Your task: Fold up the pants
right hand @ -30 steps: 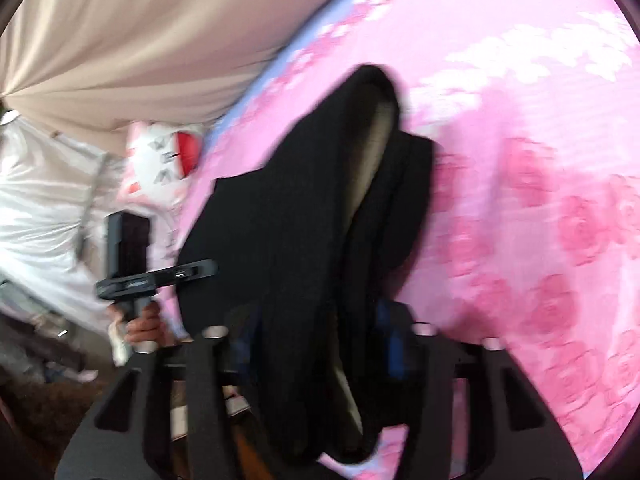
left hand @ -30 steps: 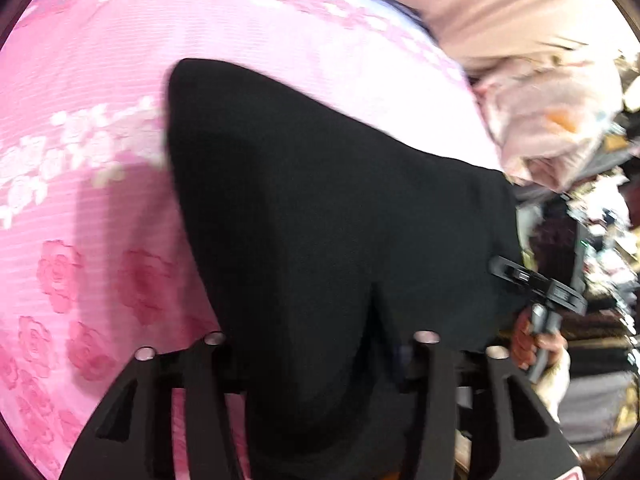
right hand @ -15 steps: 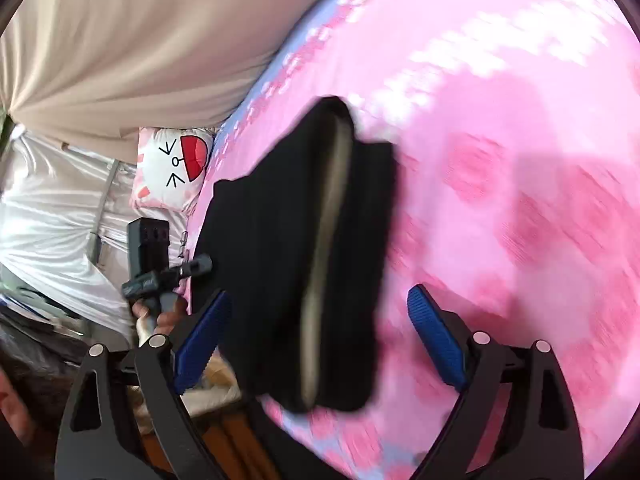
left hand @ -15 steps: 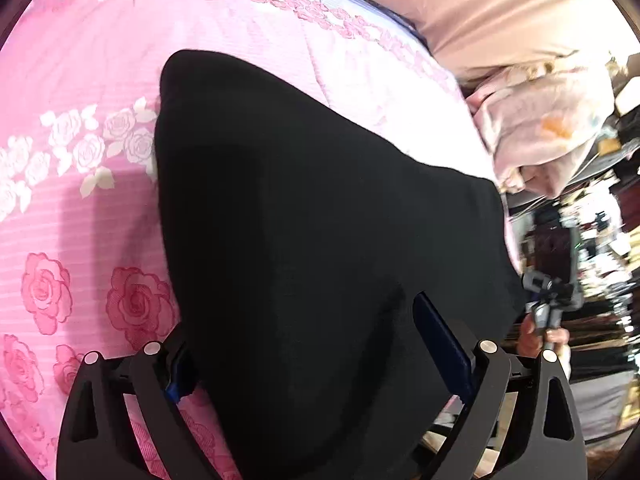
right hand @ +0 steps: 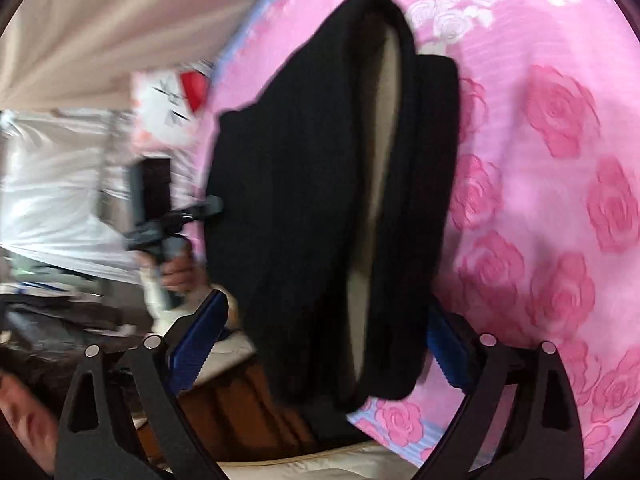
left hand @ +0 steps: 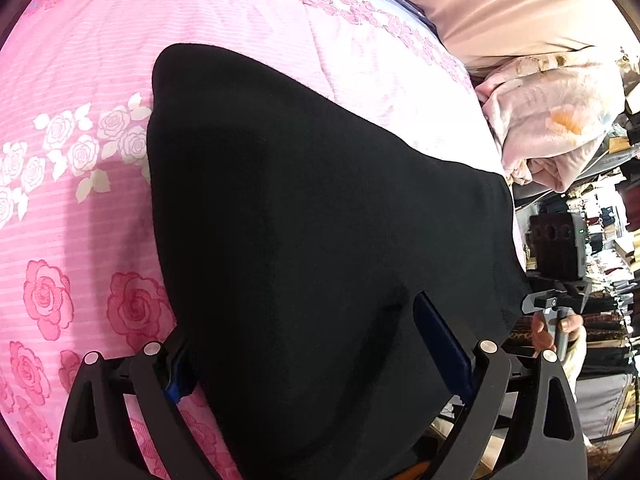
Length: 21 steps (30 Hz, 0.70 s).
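Black pants [left hand: 312, 220] lie folded on the pink rose bedspread [left hand: 80, 200], near the bed's edge. My left gripper [left hand: 310, 360] stands open over the near end of the fabric, and its blue pads [left hand: 440, 344] are clear of the cloth. In the right wrist view the pants [right hand: 320, 200] show a beige inner layer along the fold. My right gripper [right hand: 322, 346] straddles that end; its jaws are opening and the pads [right hand: 200, 344] do not press on the cloth. Each view shows the other gripper in a hand: the right one [left hand: 556, 304] and the left one [right hand: 168, 220].
A bundled pale pink blanket [left hand: 552, 128] lies at the bed's far right. A white pillow with a cartoon face [right hand: 168, 104] sits by a beige curtain [left hand: 520, 8]. Cluttered shelves stand beyond the bed edge [left hand: 600, 240]. Rose bedspread [right hand: 540, 200] spreads to the right of the pants.
Both grippers went from shut on the pants to wide open and let the cloth go. The pants settled flatter on the bed. The right wrist view swung and is blurred.
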Each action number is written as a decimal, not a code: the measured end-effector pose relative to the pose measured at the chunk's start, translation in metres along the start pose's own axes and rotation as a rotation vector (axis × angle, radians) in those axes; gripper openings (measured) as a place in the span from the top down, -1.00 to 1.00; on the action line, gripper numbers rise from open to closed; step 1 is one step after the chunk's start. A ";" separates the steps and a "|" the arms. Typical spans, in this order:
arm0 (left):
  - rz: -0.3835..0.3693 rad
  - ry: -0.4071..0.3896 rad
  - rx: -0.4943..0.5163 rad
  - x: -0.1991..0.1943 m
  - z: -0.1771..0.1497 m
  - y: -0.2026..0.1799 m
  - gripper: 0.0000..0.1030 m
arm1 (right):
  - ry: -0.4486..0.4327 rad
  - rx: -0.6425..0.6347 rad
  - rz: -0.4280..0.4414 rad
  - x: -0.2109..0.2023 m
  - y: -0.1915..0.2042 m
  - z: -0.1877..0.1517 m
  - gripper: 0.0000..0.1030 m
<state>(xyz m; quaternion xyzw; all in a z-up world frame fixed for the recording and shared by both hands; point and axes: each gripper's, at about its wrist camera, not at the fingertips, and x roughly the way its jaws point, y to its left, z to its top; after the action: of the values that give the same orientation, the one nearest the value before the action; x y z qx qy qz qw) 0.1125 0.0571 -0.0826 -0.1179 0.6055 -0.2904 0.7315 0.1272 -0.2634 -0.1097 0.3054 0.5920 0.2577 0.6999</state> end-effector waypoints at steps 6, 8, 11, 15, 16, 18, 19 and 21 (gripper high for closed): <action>-0.012 -0.015 0.004 -0.001 -0.002 0.002 -0.78 | -0.524 -0.255 -0.560 -0.046 0.036 -0.089 -0.78; 0.012 -0.016 0.015 0.000 -0.003 -0.002 -0.78 | -0.627 -0.328 -0.703 -0.021 0.053 -0.131 -0.77; 0.063 -0.018 0.026 0.002 -0.003 -0.008 -0.78 | -0.667 -0.420 -0.915 0.020 0.071 -0.150 -0.76; 0.096 -0.018 0.039 0.004 -0.003 -0.013 -0.78 | -0.726 -0.453 -0.949 0.035 0.072 -0.150 -0.76; 0.090 -0.018 0.035 0.004 -0.002 -0.012 -0.78 | -0.753 -0.425 -0.886 0.032 0.069 -0.148 -0.76; 0.076 -0.019 0.027 0.003 -0.001 -0.010 -0.78 | -0.767 -0.387 -0.878 0.036 0.064 -0.136 -0.76; 0.069 -0.019 0.021 0.003 -0.001 -0.008 -0.78 | -0.758 -0.388 -0.919 0.041 0.062 -0.134 -0.76; 0.055 -0.020 0.007 0.002 0.000 -0.006 -0.78 | -0.744 -0.415 -0.959 0.051 0.060 -0.133 -0.76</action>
<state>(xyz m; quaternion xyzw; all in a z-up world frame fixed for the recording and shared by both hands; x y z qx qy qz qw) 0.1107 0.0514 -0.0813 -0.1017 0.6002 -0.2710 0.7456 0.0050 -0.1696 -0.1145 -0.0660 0.3181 -0.0981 0.9407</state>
